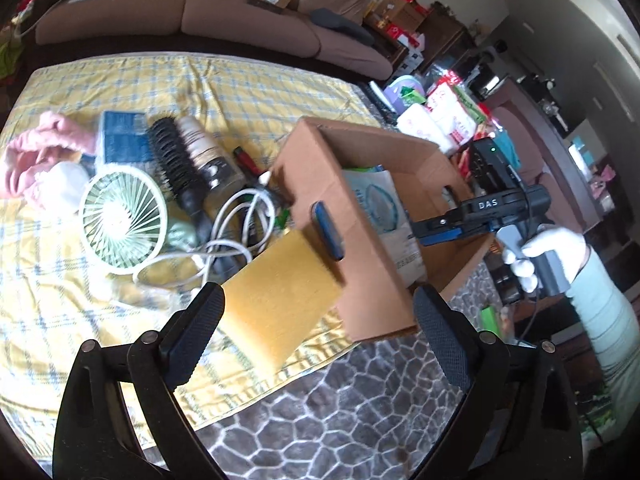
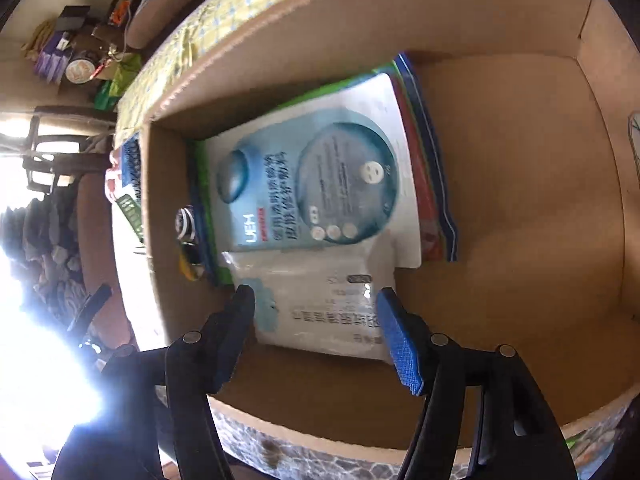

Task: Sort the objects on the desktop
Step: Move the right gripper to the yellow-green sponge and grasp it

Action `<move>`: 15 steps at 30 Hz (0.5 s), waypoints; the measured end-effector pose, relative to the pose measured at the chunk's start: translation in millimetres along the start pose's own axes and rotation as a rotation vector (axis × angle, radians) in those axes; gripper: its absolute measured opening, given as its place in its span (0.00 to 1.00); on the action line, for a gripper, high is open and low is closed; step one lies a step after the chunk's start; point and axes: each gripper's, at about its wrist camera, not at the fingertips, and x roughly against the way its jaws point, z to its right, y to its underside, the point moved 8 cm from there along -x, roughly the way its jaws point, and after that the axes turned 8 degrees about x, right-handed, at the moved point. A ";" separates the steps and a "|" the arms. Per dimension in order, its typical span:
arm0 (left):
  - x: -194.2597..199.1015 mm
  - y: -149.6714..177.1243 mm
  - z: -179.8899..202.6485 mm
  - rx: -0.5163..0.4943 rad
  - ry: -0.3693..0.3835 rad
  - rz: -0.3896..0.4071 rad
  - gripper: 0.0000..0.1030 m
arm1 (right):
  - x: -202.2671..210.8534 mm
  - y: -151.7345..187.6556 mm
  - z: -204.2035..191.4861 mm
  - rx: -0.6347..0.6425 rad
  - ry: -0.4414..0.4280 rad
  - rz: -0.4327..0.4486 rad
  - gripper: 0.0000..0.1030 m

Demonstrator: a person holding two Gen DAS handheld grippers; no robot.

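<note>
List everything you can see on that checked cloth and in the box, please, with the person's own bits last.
cardboard box: one, brown, open, at the cloth's right edge
face-mask packets: several, mostly blue-white, flat inside the box
sponge: one, yellow, just outside the box's near wall
desk fan: one, pale green, on the cloth
round hairbrush: one, black, beside the fan
bottle: one, silvery, lying behind the brush
cable: one, white, coiled by the fan
pink cloth: one, far left
checked cloth: one, yellow
left claw: black, wide open, empty
right claw: black and blue, open over the packets, gripping nothing
gloved hand: one, white, holding the right claw's handle
</note>
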 end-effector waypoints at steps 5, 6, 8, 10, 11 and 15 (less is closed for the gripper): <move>-4.5 27.0 -29.9 0.058 -0.011 -0.022 0.92 | -23.4 4.4 -14.2 -0.017 -0.079 -0.025 0.74; -6.4 31.1 -31.7 0.055 -0.015 -0.028 0.92 | -22.3 3.8 -17.2 -0.002 -0.052 -0.021 0.75; -10.0 36.3 -34.9 0.042 -0.036 -0.031 0.92 | -12.4 2.2 -20.8 0.031 0.021 -0.001 0.72; -14.5 39.0 -37.2 0.029 -0.046 -0.027 0.92 | 8.6 -2.8 -27.1 0.069 0.109 0.077 0.72; -17.0 39.8 -38.8 0.030 -0.050 -0.029 0.92 | 19.9 -4.6 -36.8 0.092 0.114 0.128 0.72; -28.3 42.9 -45.3 0.061 -0.052 -0.035 0.92 | 51.7 -2.8 -107.4 0.221 -0.012 0.265 0.72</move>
